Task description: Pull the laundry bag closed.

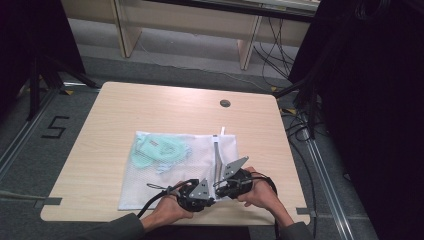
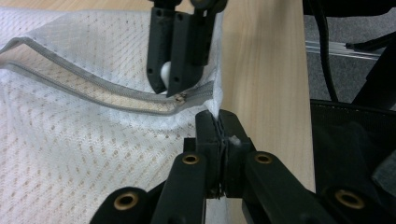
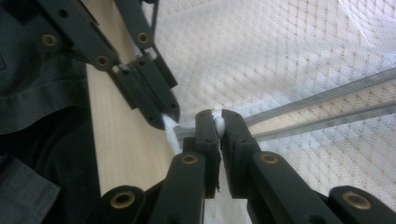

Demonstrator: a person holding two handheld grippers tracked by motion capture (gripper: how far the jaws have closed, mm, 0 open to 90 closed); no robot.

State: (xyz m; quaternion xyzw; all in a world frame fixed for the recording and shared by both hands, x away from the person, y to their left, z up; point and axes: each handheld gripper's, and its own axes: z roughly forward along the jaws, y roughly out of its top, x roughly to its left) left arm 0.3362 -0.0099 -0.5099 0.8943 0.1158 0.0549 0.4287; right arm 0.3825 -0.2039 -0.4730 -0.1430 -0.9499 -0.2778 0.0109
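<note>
Pinching the corner of a white mesh laundry bag (image 2: 84, 158), the left gripper (image 2: 218, 122) has its two black jaws pressed together with a fold of the mesh caught between the pads, right at the end of the grey zipper (image 2: 107, 95). Just beyond it in the left gripper view, the right gripper (image 2: 180, 84) comes down onto the zipper's slider end, its jaws closed narrowly on a small white zipper pull (image 2: 165, 72). In the right gripper view that white pull (image 3: 218, 125) sits squeezed between the pads of the right gripper (image 3: 218, 122), with the two grey zipper tapes (image 3: 327, 109) running away to the right, parted so that the zipper stands open along its length. The left gripper (image 3: 163, 114) shows there just beside it, holding its white tuft of mesh against the wood.

From the high view, both hands meet at the near edge of the table (image 1: 150, 100): the left gripper (image 1: 197, 192) and the right gripper (image 1: 232, 182) are close together at the bag's near right corner. The bag (image 1: 165, 172) lies flat on the light wooden top, with pale green clothing (image 1: 157, 150) inside its far left part.
</note>
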